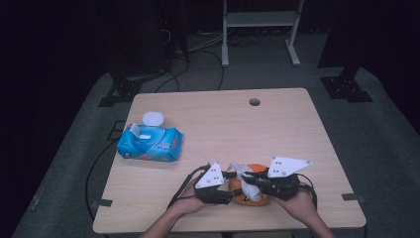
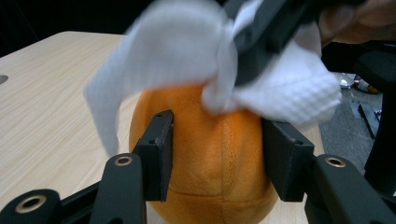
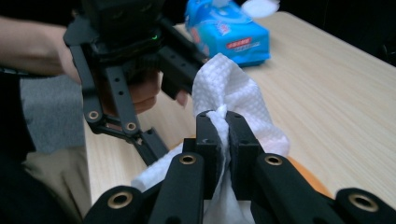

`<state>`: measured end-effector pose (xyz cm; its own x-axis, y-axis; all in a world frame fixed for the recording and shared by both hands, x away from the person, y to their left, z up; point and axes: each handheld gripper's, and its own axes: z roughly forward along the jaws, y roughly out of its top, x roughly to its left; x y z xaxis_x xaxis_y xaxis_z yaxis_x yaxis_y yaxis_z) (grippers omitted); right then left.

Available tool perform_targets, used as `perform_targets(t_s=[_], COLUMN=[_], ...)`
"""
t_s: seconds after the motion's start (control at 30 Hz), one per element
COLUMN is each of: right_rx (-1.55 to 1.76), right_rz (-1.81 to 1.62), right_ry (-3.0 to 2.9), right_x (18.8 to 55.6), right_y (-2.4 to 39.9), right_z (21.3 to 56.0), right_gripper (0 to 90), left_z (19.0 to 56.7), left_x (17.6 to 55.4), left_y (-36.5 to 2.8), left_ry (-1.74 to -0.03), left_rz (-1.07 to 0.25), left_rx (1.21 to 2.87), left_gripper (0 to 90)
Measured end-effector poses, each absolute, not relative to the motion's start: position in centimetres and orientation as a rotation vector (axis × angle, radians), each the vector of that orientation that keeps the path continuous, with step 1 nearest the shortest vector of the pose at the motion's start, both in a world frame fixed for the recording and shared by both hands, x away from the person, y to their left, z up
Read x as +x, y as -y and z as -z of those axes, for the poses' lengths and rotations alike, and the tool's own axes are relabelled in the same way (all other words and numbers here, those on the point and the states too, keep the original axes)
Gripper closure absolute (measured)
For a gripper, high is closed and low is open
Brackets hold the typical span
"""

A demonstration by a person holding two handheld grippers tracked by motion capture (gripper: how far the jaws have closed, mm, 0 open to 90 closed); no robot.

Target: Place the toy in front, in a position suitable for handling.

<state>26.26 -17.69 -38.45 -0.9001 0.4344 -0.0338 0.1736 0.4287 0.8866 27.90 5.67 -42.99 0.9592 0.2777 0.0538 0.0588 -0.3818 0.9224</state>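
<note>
An orange plush toy (image 1: 255,200) lies near the table's front edge. My left gripper (image 2: 220,156) clasps it, one black pad on each side of its round body (image 2: 219,149). From above, the left gripper (image 1: 229,187) comes at the toy from the left. A white wet wipe (image 1: 247,184) is draped over the top of the toy. My right gripper (image 3: 223,133) is shut on a fold of that wipe (image 3: 224,84), and it reaches in from the right (image 1: 250,179). The wipe (image 2: 187,51) hangs blurred over the toy in the left gripper view.
A blue pack of wet wipes (image 1: 150,143) lies at the table's left with its white lid (image 1: 152,118) flipped up. The wooden table (image 1: 277,129) has a cable hole (image 1: 254,102) at the back. A white stand (image 1: 260,20) is on the floor beyond.
</note>
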Motion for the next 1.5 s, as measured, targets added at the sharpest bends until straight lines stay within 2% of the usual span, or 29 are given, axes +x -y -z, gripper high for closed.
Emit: perform_targets(t_s=[0.13, 0.3, 0.33, 0.43, 0.5, 0.57, 0.7, 0.83, 0.93, 1.13, 1.4, 1.47, 1.5], right_rx=[0.529, 0.654, 0.663, 0.668, 0.639, 0.612, 0.565, 0.593, 0.649, 0.557, 0.727, 0.727, 0.718], right_rz=[-1.370, -1.354, -1.355, -1.345, -1.339, -1.369, -1.410, -1.354, -1.383, -1.381, -1.369, -1.361, -1.340], right_ry=[-2.430, -2.385, -2.384, -2.387, -2.398, -2.405, -2.444, -2.423, -2.386, -2.436, -2.373, -2.386, -2.390], right_x=[26.5, 27.7, 27.8, 27.6, 27.5, 27.2, 26.6, 27.2, 27.2, 26.7, 28.1, 28.2, 28.1], right_y=[17.7, 20.5, 20.7, 20.4, 19.9, 19.2, 18.0, 19.0, 19.9, 17.8, 21.0, 20.9, 20.7], right_z=[38.5, 38.8, 39.0, 39.3, 39.2, 39.0, 39.0, 39.0, 38.9, 39.3, 39.6, 40.0, 40.1], right_gripper=[84.5, 84.5, 84.5, 84.5, 84.5, 84.4, 84.4, 84.5, 84.5, 84.5, 84.5, 84.5, 84.5], left_z=[43.1, 43.5, 43.5, 43.4, 43.3, 43.3, 43.3, 43.6, 43.6, 43.5, 44.1, 43.9, 43.8], left_x=[27.9, 28.5, 28.7, 29.0, 28.9, 28.8, 28.6, 29.1, 29.4, 29.3, 30.1, 30.2, 30.2], left_y=[-5.9, -6.5, -6.6, -6.4, -6.2, -6.0, -6.2, -7.0, -6.8, -6.3, -7.5, -7.3, -7.2], left_ry=[-0.246, -0.262, -0.271, -0.299, -0.310, -0.297, -0.282, -0.351, -0.373, -0.402, -0.435, -0.441, -0.445], left_rz=[-0.245, -0.235, -0.226, -0.187, -0.166, -0.181, -0.209, -0.191, -0.179, -0.175, -0.117, -0.111, -0.105], left_rx=[1.961, 1.964, 1.960, 1.939, 1.932, 1.944, 1.972, 1.974, 1.958, 1.950, 1.945, 1.941, 1.927], left_gripper=[48.8, 47.9, 46.2, 33.0, 30.0, 33.1, 46.3, 49.7, 49.4, 49.1, 48.8, 42.9, 35.7])
